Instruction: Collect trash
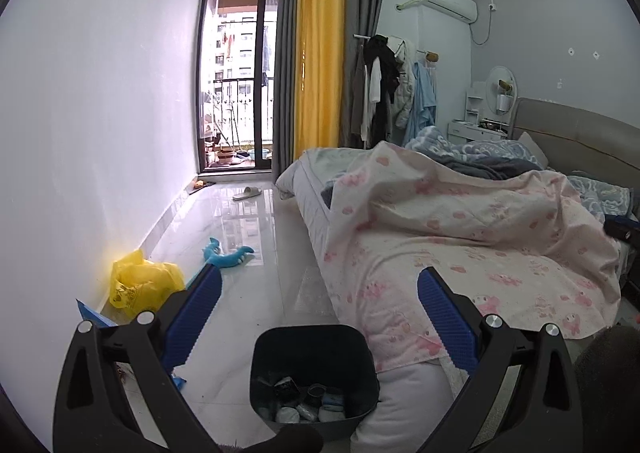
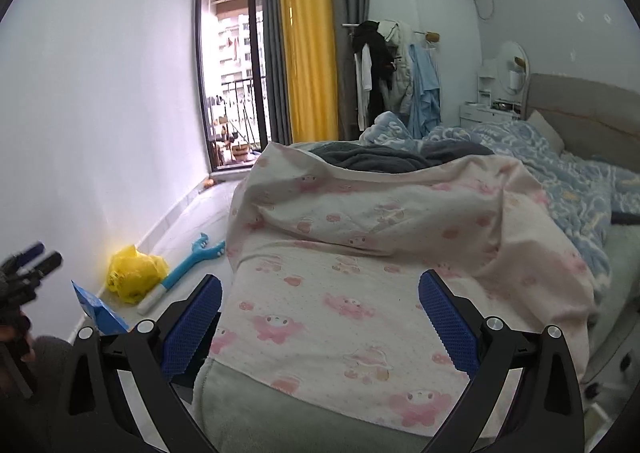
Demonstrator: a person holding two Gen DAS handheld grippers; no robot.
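Observation:
A dark trash bin point(image 1: 280, 349) stands on the floor by the bed corner, holding several crumpled bits of trash. My left gripper point(image 1: 320, 317) is open and empty just above it. A yellow plastic bag point(image 1: 140, 285) lies against the left wall, also in the right wrist view point(image 2: 134, 273). A blue packet point(image 2: 98, 313) lies near it, and shows in the left wrist view point(image 1: 92, 315). A clear plastic wrapper point(image 1: 314, 295) lies on the floor by the bed. My right gripper point(image 2: 320, 317) is open and empty over the bed's foot. The left gripper point(image 2: 28, 277) shows at the far left.
The bed with a pink-patterned blanket point(image 1: 460, 237) fills the right side. A blue plush toy point(image 1: 224, 253) and a slipper point(image 1: 246, 193) lie on the tiled floor point(image 1: 248, 293). A balcony door point(image 1: 236, 73), curtains point(image 1: 320, 53) and a clothes rack point(image 1: 384, 85) stand at the far end.

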